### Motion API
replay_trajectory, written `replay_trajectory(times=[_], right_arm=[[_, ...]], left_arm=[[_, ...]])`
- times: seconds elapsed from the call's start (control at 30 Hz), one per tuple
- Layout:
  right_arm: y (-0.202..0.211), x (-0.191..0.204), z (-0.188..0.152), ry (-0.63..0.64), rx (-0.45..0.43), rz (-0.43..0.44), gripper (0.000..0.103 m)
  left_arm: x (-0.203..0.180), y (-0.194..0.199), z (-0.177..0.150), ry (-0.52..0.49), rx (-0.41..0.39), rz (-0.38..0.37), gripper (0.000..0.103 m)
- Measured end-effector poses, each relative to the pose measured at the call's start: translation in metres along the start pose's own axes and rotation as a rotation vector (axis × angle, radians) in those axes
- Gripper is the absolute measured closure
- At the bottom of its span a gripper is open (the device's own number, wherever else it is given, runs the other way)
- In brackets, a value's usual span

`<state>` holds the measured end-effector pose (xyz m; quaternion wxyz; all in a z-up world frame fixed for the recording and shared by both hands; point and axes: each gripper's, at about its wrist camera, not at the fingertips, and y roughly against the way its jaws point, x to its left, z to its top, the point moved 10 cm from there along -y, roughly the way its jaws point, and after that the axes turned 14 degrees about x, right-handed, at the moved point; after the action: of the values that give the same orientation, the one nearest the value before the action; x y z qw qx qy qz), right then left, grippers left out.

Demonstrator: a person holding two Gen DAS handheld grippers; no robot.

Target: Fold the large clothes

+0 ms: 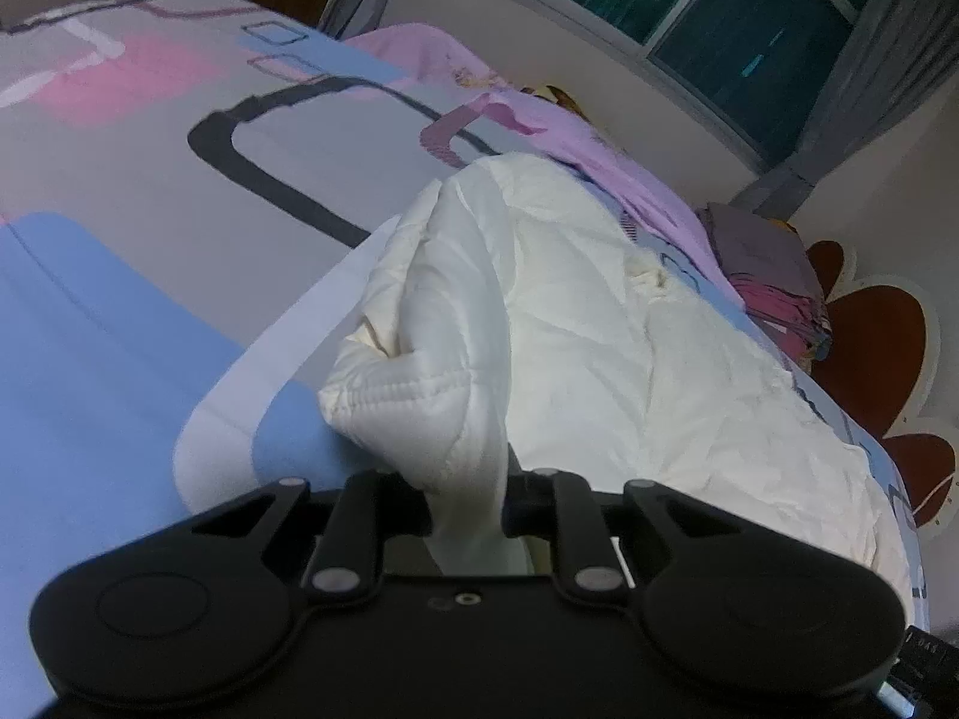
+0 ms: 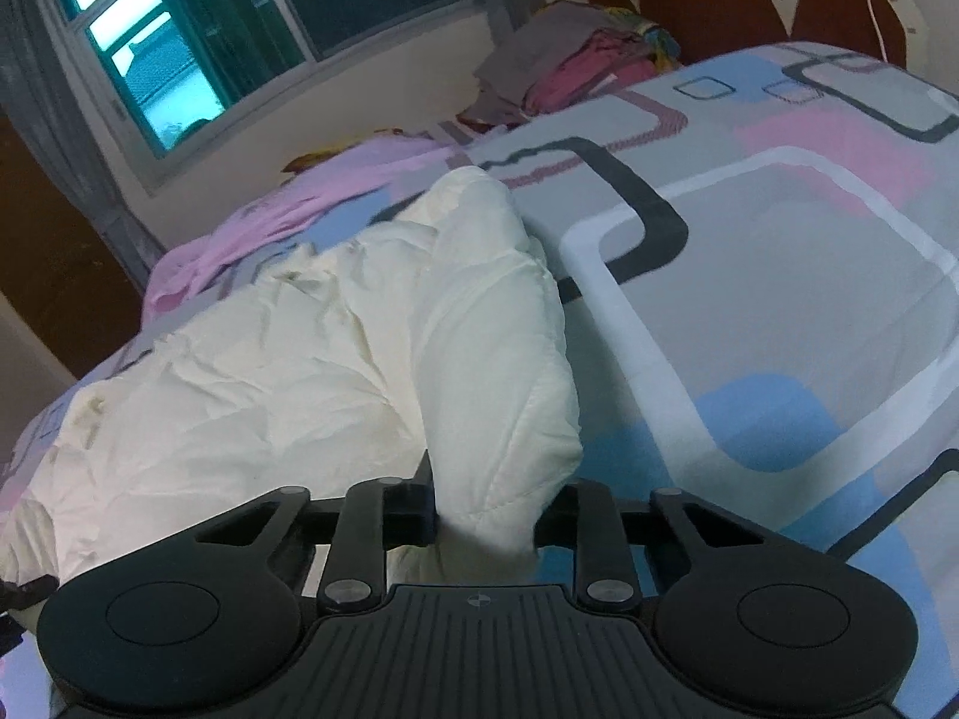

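The bed [image 1: 120, 299], covered by a sheet printed with grey, blue and pink rounded rectangles, carries the work; it fills most of both wrist views, with bare sheet open to the left of the garment in the left view and to the right of it in the right view.

The large cream-white quilted padded garment [image 1: 599, 359] lies spread and creased across the bed, between the two open areas; a crumpled pink cloth [image 1: 539, 120] lies just beyond its far end; a stack of folded grey and magenta clothes [image 2: 575, 60] sits further off, near the headboard.

Your left claw [image 1: 467, 509] is clenched on a bunched, stitched edge of the garment, the fabric pinched between the jaws; your right claw [image 2: 485, 521] is likewise clenched on a second bunched edge, fabric pressed between the jaws.

Step in hand, as judged: both near corners are gripped and the first fold is about to be made; no fold is yet visible.

The next move calls for lifting both corners together and carrying them over toward the far end; keep the two claws level with each other so the edge stays straight; padded fabric is bulky and may slip from a shallow pinch.

Keep clear of the pink cloth at the far end; the garment's outer side in each view lies near the bed's edge, so favour the open sheet.
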<state>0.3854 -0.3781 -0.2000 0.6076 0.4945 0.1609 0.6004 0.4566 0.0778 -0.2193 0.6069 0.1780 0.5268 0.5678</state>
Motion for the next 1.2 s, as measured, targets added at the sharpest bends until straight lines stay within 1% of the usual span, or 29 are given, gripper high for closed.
replay_trajectory(times=[0.17, 0.23, 0.47, 0.57, 0.67, 0.8, 0.97, 1.03, 1.07, 1.1, 1.13, 1.17, 1.2], right_arm=[[0.024, -0.002, -0.021, 0.011, 0.003, 0.006, 0.08], [0.036, -0.005, -0.036, 0.01, 0.012, 0.008, 0.08], [0.078, -0.018, -0.097, 0.007, 0.038, 0.003, 0.08], [0.093, -0.024, -0.121, 0.001, 0.047, -0.001, 0.08], [0.106, -0.028, -0.143, -0.008, 0.052, -0.005, 0.08], [0.117, -0.031, -0.163, -0.017, 0.059, -0.004, 0.08], [0.123, -0.039, -0.177, -0.024, 0.063, -0.004, 0.08], [0.119, -0.041, -0.179, -0.027, 0.066, -0.011, 0.078], [0.118, -0.042, -0.179, -0.03, 0.064, -0.021, 0.072], [0.118, -0.043, -0.178, -0.029, 0.06, -0.033, 0.07], [0.119, -0.044, -0.178, -0.025, 0.053, -0.053, 0.063], [0.121, -0.045, -0.178, -0.019, 0.043, -0.065, 0.061], [0.124, -0.046, -0.175, -0.007, 0.027, -0.083, 0.06]], left_arm=[[0.003, 0.027, -0.021, -0.029, 0.013, -0.006, 0.086], [0.007, 0.039, -0.034, -0.038, 0.024, -0.007, 0.086], [0.029, 0.082, -0.098, -0.057, 0.066, -0.018, 0.086], [0.039, 0.096, -0.123, -0.076, 0.082, -0.016, 0.086], [0.051, 0.108, -0.145, -0.067, 0.097, -0.023, 0.086], [0.061, 0.119, -0.161, -0.06, 0.098, -0.029, 0.086], [0.068, 0.125, -0.177, -0.064, 0.105, -0.026, 0.086], [0.071, 0.117, -0.179, -0.07, 0.117, -0.011, 0.082], [0.073, 0.113, -0.179, -0.079, 0.123, 0.008, 0.08], [0.074, 0.11, -0.178, -0.079, 0.126, 0.024, 0.074], [0.076, 0.108, -0.177, -0.07, 0.133, 0.031, 0.071], [0.077, 0.108, -0.177, -0.062, 0.137, 0.03, 0.069], [0.079, 0.11, -0.177, -0.055, 0.137, 0.034, 0.057]])
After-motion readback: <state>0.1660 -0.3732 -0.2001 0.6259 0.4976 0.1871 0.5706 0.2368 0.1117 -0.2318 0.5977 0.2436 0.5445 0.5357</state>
